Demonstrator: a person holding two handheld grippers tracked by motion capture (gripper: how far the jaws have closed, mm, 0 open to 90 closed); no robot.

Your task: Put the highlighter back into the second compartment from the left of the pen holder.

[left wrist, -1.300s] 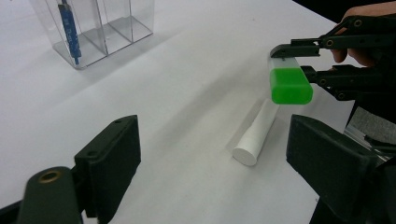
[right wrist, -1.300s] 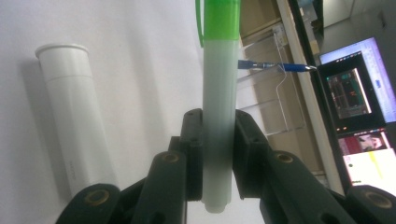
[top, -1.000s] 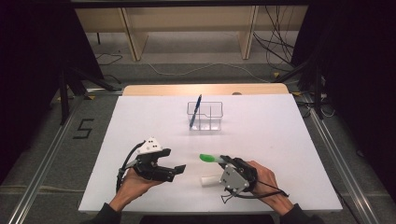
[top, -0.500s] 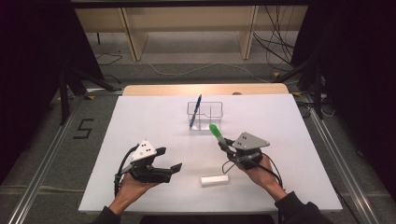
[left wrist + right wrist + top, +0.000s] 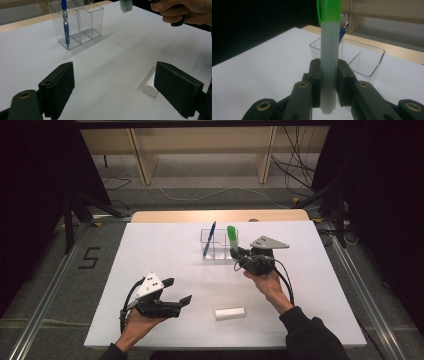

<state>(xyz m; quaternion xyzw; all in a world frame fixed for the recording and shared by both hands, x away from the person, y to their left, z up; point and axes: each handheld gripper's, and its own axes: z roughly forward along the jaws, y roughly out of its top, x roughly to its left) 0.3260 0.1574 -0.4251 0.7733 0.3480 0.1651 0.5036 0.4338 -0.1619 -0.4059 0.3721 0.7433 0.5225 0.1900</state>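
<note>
Upper centre of the high view, the right gripper clamps a green-capped marker upright, long axis vertical, just beside the clear organizer holding a blue pen. Lower left, the left gripper waits, jaws wide, empty.

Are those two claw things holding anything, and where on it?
The right gripper clamps a green-capped marker low on its pale barrel, cap up. The left gripper is open and holds nothing.

The white table is bright under light from above, while the room around it is dark. Shadows are soft. The near jaws in both gripper views look a little blurred.
</note>
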